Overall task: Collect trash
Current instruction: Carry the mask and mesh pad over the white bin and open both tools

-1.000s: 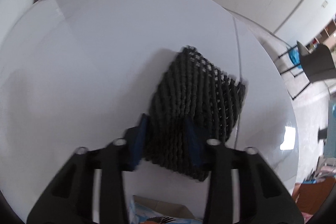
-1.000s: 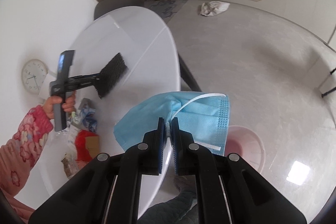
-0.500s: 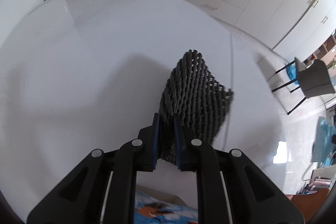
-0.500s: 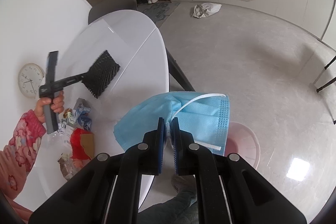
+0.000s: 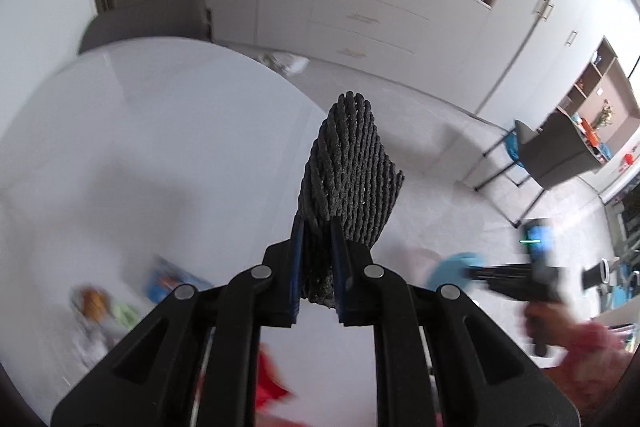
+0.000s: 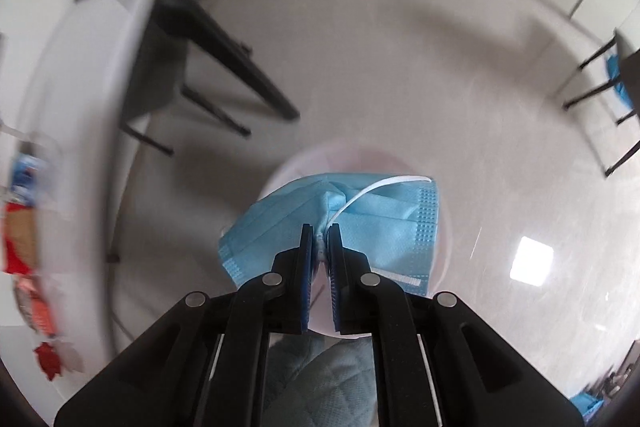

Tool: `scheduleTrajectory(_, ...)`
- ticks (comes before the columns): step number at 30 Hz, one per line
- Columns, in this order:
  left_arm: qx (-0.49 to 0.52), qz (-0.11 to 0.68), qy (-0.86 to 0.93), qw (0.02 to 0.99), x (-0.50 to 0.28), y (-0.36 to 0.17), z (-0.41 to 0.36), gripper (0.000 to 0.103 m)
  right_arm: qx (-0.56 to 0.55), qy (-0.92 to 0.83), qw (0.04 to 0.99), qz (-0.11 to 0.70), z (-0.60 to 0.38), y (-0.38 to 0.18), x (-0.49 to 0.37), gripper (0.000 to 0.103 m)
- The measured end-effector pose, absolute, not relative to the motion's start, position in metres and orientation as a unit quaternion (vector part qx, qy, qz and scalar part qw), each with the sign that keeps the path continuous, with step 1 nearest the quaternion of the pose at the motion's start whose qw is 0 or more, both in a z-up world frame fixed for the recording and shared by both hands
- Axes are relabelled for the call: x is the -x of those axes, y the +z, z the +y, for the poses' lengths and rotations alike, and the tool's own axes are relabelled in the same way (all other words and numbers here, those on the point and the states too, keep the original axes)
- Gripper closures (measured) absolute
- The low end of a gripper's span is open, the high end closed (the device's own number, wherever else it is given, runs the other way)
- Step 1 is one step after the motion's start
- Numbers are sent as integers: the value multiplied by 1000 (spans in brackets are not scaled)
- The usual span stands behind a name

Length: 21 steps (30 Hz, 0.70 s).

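Left wrist view: small litter [image 5: 100, 311] on table [image 5: 160, 147], lower left of frame, smeared by motion, kinds unreadable. Red scrap [image 5: 270, 383] at bottom half hidden behind gripper body. Right hand [image 5: 552, 323] at lower right blurred, sleeve cut by edge.

Right wrist view: pink bin [image 6: 360, 159] mostly hidden behind blue mask [image 6: 372, 223]. Red and blue litter [image 6: 24, 239] at left edge blurred, cut off.

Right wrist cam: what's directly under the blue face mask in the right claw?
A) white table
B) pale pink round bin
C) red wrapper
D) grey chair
B: the right claw is shut on the blue pleated face mask, and the pale pink round bin rims it from beneath.
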<state>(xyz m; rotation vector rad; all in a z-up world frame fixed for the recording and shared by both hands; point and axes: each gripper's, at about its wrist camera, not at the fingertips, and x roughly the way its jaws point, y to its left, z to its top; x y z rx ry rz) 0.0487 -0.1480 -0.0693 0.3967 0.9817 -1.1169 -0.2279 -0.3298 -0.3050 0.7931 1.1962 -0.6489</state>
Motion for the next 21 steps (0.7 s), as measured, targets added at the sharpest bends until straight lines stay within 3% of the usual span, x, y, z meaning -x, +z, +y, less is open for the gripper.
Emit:
scheduleTrajectory(2, -184, 457, -505, 709, -15, -71, -154, 90, -351, -279, 696, 560, -330, -340, 223, 91)
scheduleTrajectory(3, -185, 463, -506, 704, -5, -73, -156, 90, -353, -270, 692, 569, -331, -352, 223, 80)
scheduleTrajectory(4, -186, 470, -505, 699, 9, -76, -159, 90, -356, -262, 688, 575, -332, -360, 224, 60)
scheduleTrajectory(6, -195, 487, -506, 685, 40, -91, -175, 90, -353, -256, 685, 584, -336, -367, 228, 34)
scheduleTrajectory(7, -201, 496, -504, 678, 56, -99, -184, 90, -346, -254, 689, 584, -339, -363, 232, 29)
scheduleTrajectory(12, -224, 529, -487, 658, 109, -147, -225, 90, -293, -278, 712, 574, -364, -317, 273, 12)
scheduleTrajectory(19, -243, 580, -448, 635, 160, -223, -262, 90, -245, -290, 743, 551, -396, -245, 333, 7)
scheduleTrajectory(21, -243, 598, -436, 627, 166, -243, -266, 83, -242, -285, 749, 546, -403, -236, 337, 6)
